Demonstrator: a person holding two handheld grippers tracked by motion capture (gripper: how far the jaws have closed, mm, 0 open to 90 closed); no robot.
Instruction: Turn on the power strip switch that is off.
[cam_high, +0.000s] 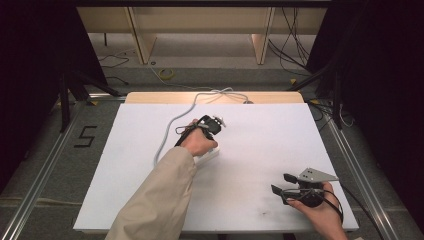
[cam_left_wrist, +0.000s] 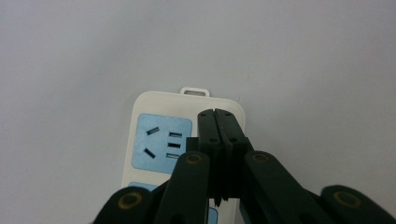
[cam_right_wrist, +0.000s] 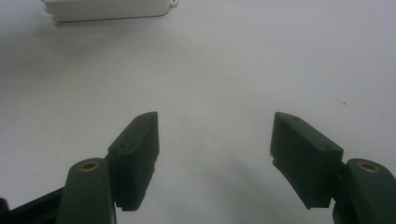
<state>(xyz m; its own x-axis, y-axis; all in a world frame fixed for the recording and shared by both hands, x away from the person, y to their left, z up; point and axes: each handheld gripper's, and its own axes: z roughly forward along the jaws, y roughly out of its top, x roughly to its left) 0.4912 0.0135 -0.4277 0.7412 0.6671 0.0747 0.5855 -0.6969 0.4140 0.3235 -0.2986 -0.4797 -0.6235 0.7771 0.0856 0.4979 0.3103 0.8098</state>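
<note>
The left gripper (cam_left_wrist: 218, 114) has its jaws clenched together with nothing between them, and it hangs over the white power strip (cam_left_wrist: 159, 135), near the end with the small hanging loop. The strip lies flat on the white table (cam_high: 260, 145), about in the middle of it. It seems that the step in hand is to press something on the strip with the closed tips, perhaps a switch at its right edge, but the jaws cover that part and I cannot tell what is under them. To do this well, the tips should come straight down, not at a slant, so that the light strip does not slide or tip on the smooth surface. The push should be short and on the middle of the target.

The right gripper (cam_high: 281, 183) rests near the front right corner of the table, well apart from the strip, with its jaws released and wide and nothing in them. If the strip begins to move, this gripper could hold its side.

The left gripper view shows the blue socket face (cam_left_wrist: 162, 142) with its slots, which the hand (cam_high: 199, 143) hides in the high view. The high view shows instead the grey cord (cam_high: 172, 125) running to the far edge of the table. The right gripper view shows the strip's plain side wall (cam_right_wrist: 109, 9).
</note>
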